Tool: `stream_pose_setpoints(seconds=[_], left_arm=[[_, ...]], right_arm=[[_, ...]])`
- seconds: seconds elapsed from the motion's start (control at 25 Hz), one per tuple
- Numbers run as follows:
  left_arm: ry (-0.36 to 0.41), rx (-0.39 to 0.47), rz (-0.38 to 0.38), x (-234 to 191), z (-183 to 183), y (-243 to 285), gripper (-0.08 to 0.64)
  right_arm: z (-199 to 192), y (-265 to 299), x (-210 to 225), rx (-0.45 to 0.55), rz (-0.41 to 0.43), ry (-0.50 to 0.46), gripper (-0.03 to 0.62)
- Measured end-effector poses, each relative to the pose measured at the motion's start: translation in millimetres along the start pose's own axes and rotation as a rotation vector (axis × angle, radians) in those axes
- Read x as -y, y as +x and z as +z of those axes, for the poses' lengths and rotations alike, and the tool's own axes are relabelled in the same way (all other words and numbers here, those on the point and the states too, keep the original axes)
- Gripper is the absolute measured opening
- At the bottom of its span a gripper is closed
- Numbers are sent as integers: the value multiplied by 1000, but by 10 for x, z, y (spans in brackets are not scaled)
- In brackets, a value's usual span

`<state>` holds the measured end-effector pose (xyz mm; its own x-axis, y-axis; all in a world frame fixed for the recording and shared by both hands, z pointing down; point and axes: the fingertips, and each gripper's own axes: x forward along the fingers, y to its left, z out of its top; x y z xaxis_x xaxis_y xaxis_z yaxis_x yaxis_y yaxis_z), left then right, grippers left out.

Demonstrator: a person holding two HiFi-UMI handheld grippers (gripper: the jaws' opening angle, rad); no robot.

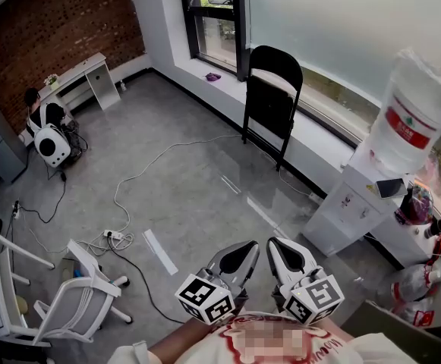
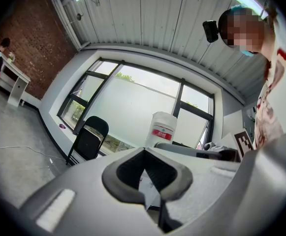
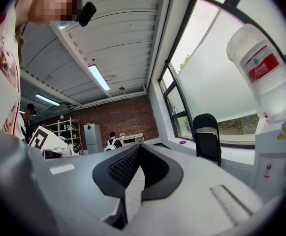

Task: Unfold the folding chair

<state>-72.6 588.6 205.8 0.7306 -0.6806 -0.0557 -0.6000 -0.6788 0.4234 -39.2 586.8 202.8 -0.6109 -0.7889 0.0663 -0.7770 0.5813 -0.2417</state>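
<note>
Head view looks down on a grey room whose far side is taken up by a large frosted window with dark frames [image 1: 341, 21], and the black metal folding chair [image 1: 272, 101] stands folded flat and upright right under that window, its feet on the grey floor [image 1: 197, 203] and its back resting against the low white sill. Well back from the window, at the bottom edge of the picture, the left gripper [image 1: 247, 247] and the right gripper [image 1: 279, 244] are held side by side, close together, both pointing level toward the window and well apart from the chair. Left gripper view has the chair [image 2: 89, 139] small under the window; the left gripper [image 2: 143, 151] has its dark padded jaws brought together at the tips with nothing caught between them. Right gripper view shows the right gripper [image 3: 139, 146] likewise pressed closed and empty, with the chair [image 3: 207, 139] beyond it below the window. Along the window wall to the chair's right a clear water bottle with a red label [image 1: 417, 116] sits upturned on a white dispenser cabinet [image 1: 349, 211]. Far from the window, thin white cables [image 1: 129, 180] trail over the floor to a power strip [image 1: 114, 235], a white mesh office chair [image 1: 76, 294] stands nearby, and a seated person [image 1: 45, 123] is by a white desk [image 1: 83, 70] against a red brick wall [image 1: 61, 21]
</note>
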Motion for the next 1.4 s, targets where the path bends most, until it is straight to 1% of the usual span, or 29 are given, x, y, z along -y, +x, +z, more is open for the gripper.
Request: stream_pose_setpoints(seconds=[0.24,0.44,0.64,0.88,1.16,1.28,1.4], left_arm=[[-1,0,-10,-116,10,-99,0],[-12,7,-10,-203,44,-169,0],[-16,27,13,-299,112,-186,0],[-12,36,42,-436,137,-171,0],[1,41,85,-764,258,-48,0],[4,30,96,-914,316,100,1],[13,14,94,-1090,339,335,0]], right_arm=[[-90,119,-148,-10,2,10,23],[-80,206,-224,-14,5,-11,23],[-61,288,-236,-20,12,-7,23],[-99,458,-243,-33,53,-9,23],[-64,833,-98,-27,89,12,23],[-28,1020,5,-27,100,10,23],[7,1247,229,-30,100,11,23]])
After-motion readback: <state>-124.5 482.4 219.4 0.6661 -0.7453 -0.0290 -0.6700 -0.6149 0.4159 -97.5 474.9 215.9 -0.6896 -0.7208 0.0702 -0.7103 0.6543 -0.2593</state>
